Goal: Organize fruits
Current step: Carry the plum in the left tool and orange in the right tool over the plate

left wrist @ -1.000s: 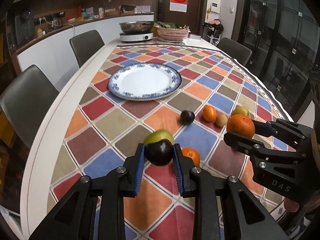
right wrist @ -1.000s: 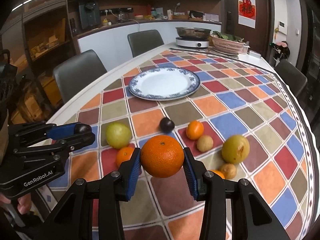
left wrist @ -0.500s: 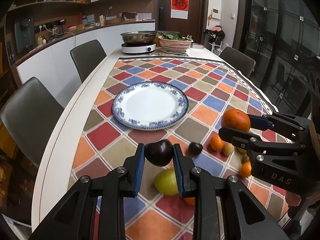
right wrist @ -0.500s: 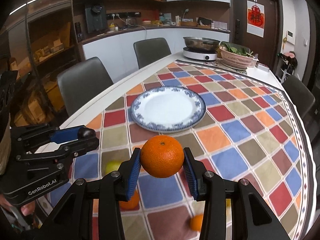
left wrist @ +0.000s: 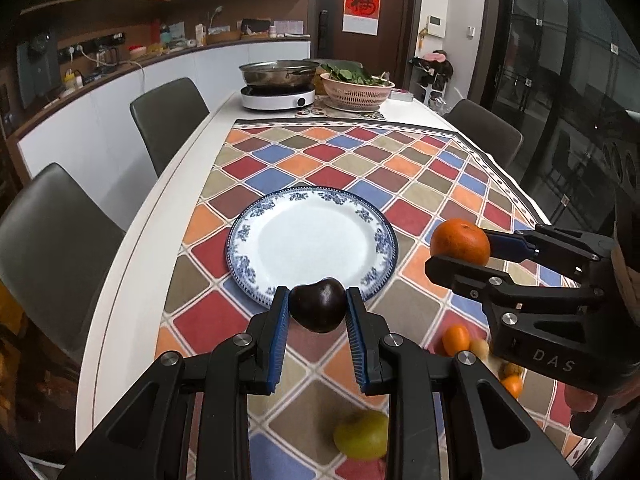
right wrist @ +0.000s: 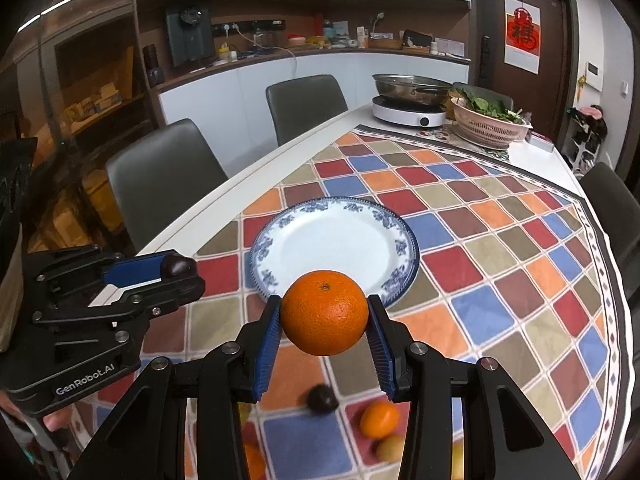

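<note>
Left gripper point(left wrist: 318, 312): jaws clamped on glossy, dark, heart-shaped plum point(left wrist: 318, 309), above near rim of round blue-patterned plate point(left wrist: 240, 264). Right gripper point(right wrist: 324, 326): jaws clamped on dimpled round orange point(right wrist: 324, 312), stem end up

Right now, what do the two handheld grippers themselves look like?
Both are black angular plastic frames with silver screws and blue ribbed pads on the jaws. The left gripper carries white "GenRobot.AI" lettering; the right gripper reads "DAS". No cables show.
</note>
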